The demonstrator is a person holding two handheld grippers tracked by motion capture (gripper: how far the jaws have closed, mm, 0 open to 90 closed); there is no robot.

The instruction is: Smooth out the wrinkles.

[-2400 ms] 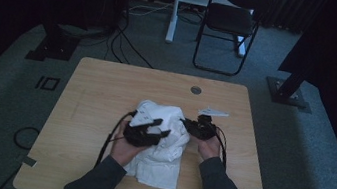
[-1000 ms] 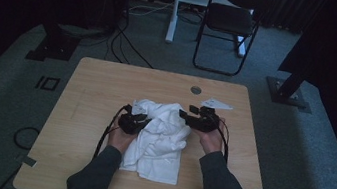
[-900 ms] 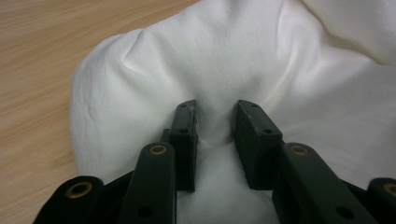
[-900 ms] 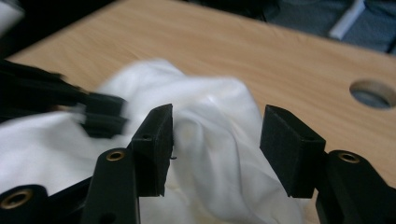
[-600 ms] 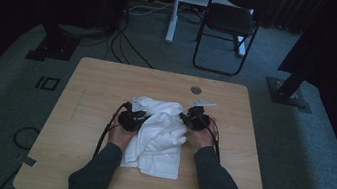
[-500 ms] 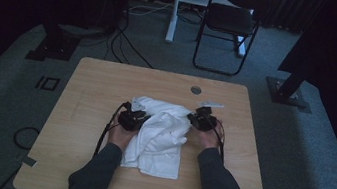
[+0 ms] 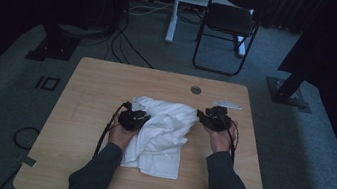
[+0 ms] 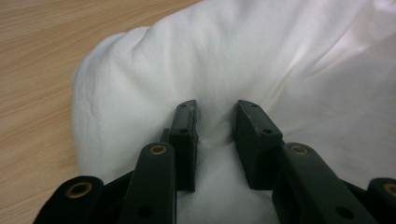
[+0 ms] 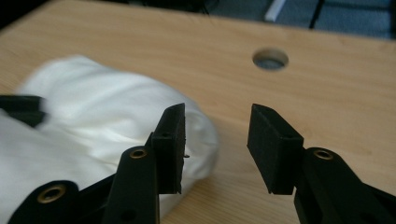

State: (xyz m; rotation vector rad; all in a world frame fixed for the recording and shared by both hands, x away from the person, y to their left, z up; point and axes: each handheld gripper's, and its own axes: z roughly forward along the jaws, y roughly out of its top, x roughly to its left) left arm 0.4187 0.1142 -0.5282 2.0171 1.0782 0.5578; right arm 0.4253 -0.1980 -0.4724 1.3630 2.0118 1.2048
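Note:
A crumpled white cloth (image 7: 160,134) lies in the middle of the wooden table (image 7: 86,87). My left gripper (image 7: 133,118) rests on the cloth's left edge. In the left gripper view its jaws stand part open with a fold of the cloth (image 8: 280,70) rising between them (image 8: 215,126). My right gripper (image 7: 213,117) sits at the cloth's right edge. Its jaws are wide apart (image 9: 215,140): the left one lies against the cloth (image 9: 93,126), and bare wood shows in the gap.
A round cable hole (image 7: 196,89) is in the table near its far edge, also visible as the hole (image 9: 270,59). A small pale flat object (image 7: 227,104) lies just beyond my right gripper. A black chair (image 7: 230,23) and floor cables stand behind the table.
Both grippers have moved apart and away from me. The right one slid further right over the last second, and the cloth has spread wider between them.

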